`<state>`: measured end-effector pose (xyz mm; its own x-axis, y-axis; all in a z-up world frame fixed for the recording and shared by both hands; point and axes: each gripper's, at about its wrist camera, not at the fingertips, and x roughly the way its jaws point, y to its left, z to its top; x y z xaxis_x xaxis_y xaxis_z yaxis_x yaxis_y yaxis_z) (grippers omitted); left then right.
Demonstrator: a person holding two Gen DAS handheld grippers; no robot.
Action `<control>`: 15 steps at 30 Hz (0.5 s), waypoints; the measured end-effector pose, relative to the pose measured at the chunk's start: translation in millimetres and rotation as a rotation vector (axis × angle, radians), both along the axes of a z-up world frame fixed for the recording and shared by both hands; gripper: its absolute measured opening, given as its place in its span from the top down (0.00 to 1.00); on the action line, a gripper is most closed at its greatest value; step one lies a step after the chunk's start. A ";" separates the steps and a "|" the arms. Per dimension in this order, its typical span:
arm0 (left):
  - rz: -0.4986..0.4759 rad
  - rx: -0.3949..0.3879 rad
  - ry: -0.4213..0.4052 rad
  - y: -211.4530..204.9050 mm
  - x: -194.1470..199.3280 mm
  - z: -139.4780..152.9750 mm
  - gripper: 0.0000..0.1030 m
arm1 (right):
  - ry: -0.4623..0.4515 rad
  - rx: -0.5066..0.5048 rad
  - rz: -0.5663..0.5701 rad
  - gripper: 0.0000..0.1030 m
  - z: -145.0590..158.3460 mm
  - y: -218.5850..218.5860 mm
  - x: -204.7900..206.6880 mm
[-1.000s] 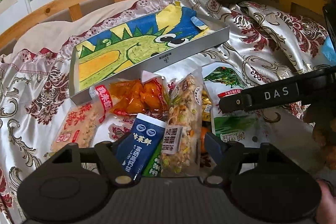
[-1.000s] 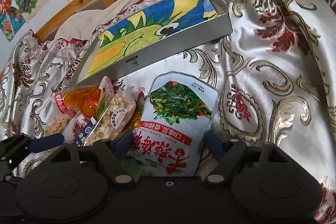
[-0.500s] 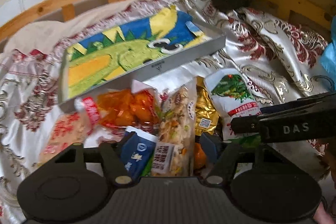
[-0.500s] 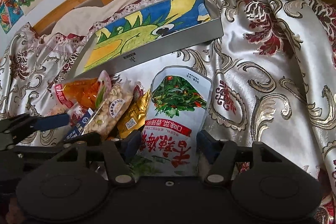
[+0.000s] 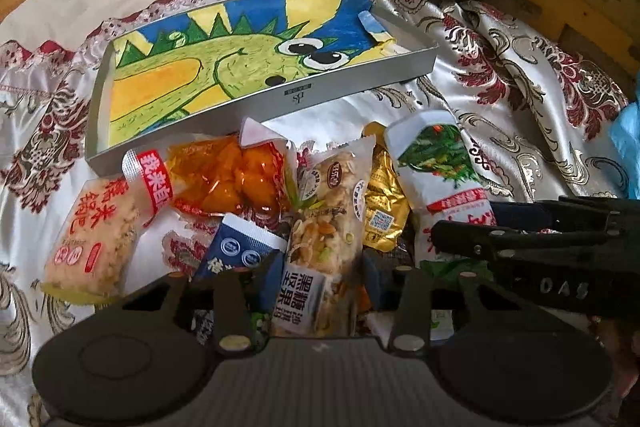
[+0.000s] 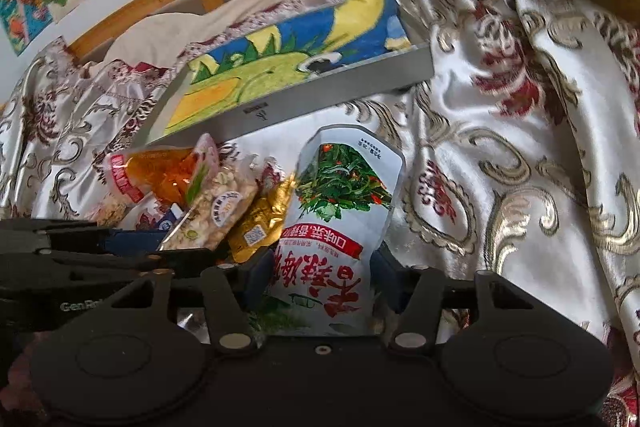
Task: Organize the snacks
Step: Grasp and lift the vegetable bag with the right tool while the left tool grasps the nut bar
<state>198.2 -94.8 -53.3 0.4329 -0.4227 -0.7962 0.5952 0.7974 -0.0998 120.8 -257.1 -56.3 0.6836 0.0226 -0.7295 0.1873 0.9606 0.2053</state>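
Satin-covered bed: left gripper (image 5: 320, 273) jaws just narrowed onto nut bar (image 5: 326, 227); right gripper (image 6: 320, 279) likewise onto vegetable pouch (image 6: 340, 211); silver tray (image 5: 360, 87) awaits both.

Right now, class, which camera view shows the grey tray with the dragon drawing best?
The left wrist view: the grey tray appears whole, from above, so the dragon drawing lining its floor reads clearly, eyes included. The right wrist view sees the same tray at a lower, blurred slant, mostly its front wall, with the drawing foreshortened.
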 end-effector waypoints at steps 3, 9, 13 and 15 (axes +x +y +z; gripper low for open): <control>0.032 0.012 0.035 -1.7 -1.8 4.0 0.55 | -0.023 -0.019 0.035 0.55 2.1 5.9 -0.9; 0.081 -0.031 0.076 6.9 -5.4 11.3 0.56 | -0.050 -0.014 0.049 0.61 8.0 6.0 -5.5; 0.129 -0.092 0.116 16.1 -4.4 19.2 0.56 | -0.084 -0.022 0.036 0.62 15.9 3.1 -12.2; 0.143 -0.113 0.138 19.1 -4.9 21.4 0.56 | -0.110 -0.037 0.030 0.62 19.8 1.8 -15.7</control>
